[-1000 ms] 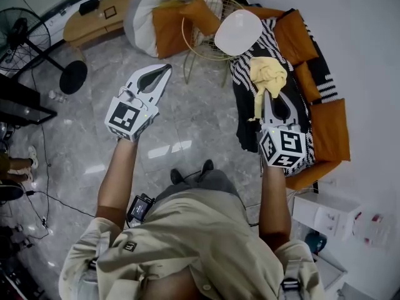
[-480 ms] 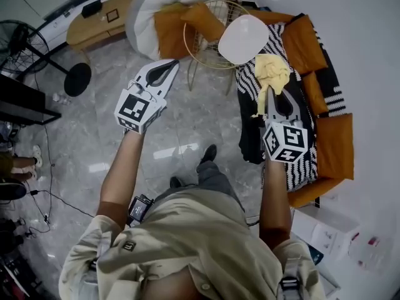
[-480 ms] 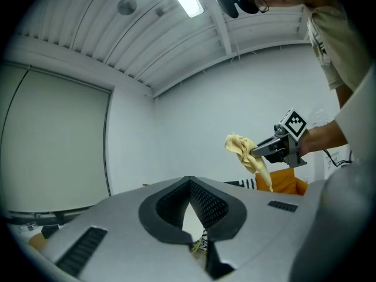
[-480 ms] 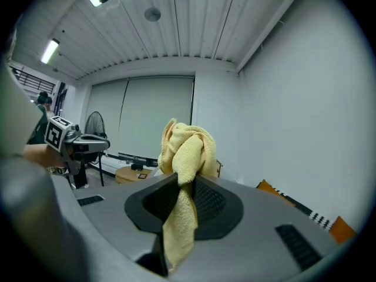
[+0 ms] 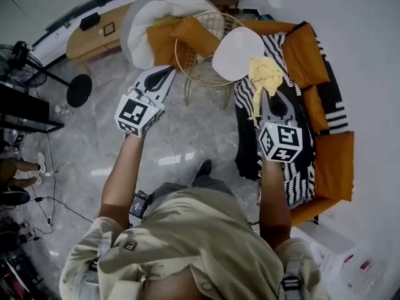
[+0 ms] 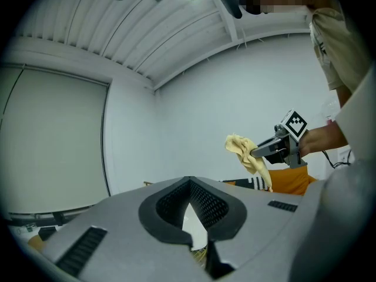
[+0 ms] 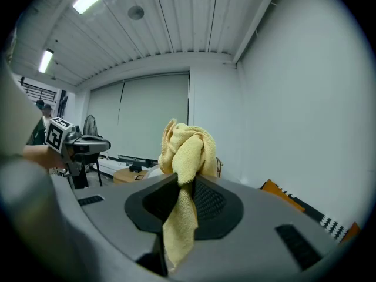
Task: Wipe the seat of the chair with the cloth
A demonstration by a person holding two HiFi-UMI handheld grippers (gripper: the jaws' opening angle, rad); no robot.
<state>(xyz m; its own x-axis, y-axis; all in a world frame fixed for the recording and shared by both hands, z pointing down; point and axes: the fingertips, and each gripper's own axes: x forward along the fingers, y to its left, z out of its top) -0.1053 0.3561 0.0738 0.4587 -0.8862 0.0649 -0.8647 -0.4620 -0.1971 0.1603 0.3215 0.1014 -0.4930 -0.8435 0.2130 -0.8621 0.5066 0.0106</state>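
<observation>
On the right gripper (image 7: pixel 179 181) the jaws are seen pinched shut on a pale yellow terry cloth (image 7: pixel 188 148). A knotted, nubbly bunch of it is pushed out beyond the tips, and a narrow tail is trailed back between the black ribbed pads. On the left gripper (image 6: pixel 189 180) the grey jaws are pressed together at their tips with nothing caught between them. A diamond-shaped gap is left behind the tips, between the mesh-textured pads.

In the head view both grippers are held up in front of the person, well apart, and a cube with square black-and-white markers is carried on each. The cloth is held over the near right edge of the smooth, white, rounded seat (image 5: pixel 236 44) of the chair. Whether the two are touching cannot be told. The seat is set against a thin gold wire frame (image 5: pixel 199 55) of hoops and fine bars.

To the right of the chair an orange sofa (image 5: pixel 334 155) is seen. It is covered down its middle by a black-and-white zigzag-patterned throw (image 5: pixel 294 180), and plump orange cushions (image 5: pixel 305 49) lie along it. Behind the wire frame a soft white beanbag (image 5: pixel 140 27) is slumped, and rumpled orange cushions (image 5: pixel 172 36) are cradled in its hollow. The floor (image 5: pixel 187 130) is of glossy grey marble-look tile. A low, light wooden bench (image 5: pixel 90 33) is placed along the far wall, and the round black base of a fan stand (image 5: pixel 79 90) is seen at the left.
</observation>
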